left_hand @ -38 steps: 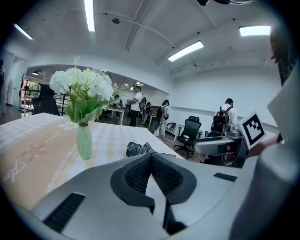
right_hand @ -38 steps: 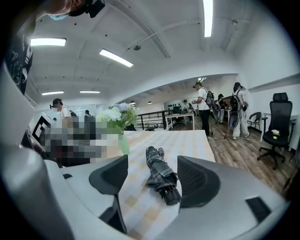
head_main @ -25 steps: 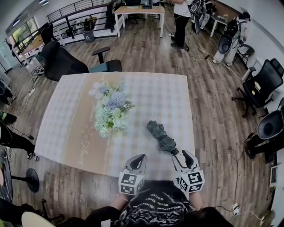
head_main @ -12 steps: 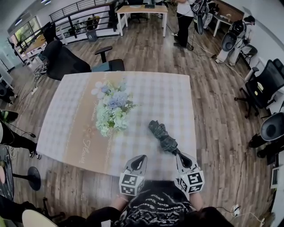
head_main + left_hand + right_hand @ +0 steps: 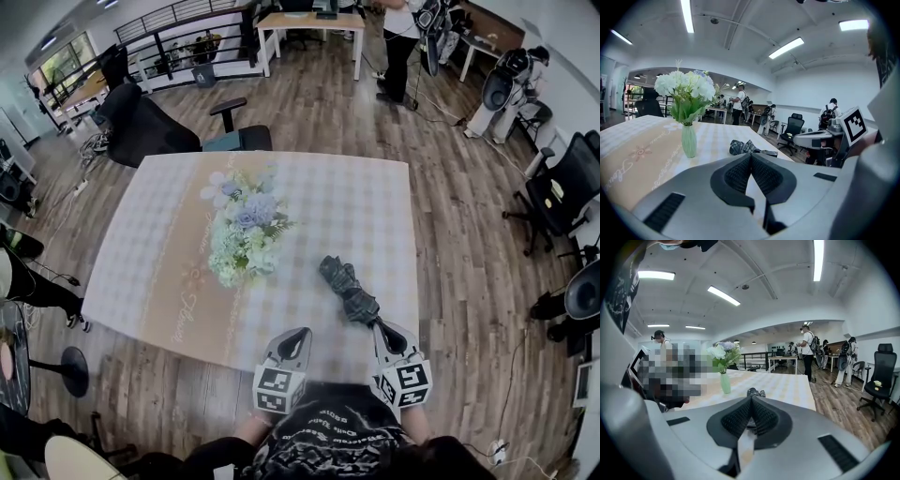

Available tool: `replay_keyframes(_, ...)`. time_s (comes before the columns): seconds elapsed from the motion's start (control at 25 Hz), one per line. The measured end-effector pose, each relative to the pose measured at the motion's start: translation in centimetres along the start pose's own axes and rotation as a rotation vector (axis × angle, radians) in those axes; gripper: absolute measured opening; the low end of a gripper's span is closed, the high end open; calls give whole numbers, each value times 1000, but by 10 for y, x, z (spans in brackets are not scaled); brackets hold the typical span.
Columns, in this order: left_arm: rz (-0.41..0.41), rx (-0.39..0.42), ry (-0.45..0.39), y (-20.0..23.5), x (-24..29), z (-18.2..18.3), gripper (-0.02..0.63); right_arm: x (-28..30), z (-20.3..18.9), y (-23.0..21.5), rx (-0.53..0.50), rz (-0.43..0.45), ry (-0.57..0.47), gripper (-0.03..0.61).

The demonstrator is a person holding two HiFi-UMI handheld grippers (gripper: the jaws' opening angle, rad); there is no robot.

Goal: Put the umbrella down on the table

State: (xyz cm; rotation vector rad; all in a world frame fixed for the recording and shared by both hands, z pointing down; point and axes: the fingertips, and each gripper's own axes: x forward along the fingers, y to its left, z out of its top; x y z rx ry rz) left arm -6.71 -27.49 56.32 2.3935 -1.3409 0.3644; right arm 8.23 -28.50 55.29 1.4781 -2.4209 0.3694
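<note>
Umbrella [image 5: 345, 291] lies near table's [image 5: 375, 202] right edge — flowers [image 5: 246, 234] apart leftward.

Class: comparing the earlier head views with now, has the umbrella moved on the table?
No. The umbrella lies at the same offset from the flower bouquet and the table right edge.

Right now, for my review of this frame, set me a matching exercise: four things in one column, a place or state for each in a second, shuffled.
1 umbrella
2 flower vase
3 left gripper
4 office chair

A jaws together
B lying folded on the table
C beyond the table's far edge
D upright on the table

Pairs: 1-B; 2-D; 3-A; 4-C
</note>
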Motion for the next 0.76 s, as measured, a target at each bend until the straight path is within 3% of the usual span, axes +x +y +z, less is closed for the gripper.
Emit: replay_keyframes(0.76, 32, -14, -12, 2, -4, 1, 19, 2, 1, -1, -26, 14, 8, 8)
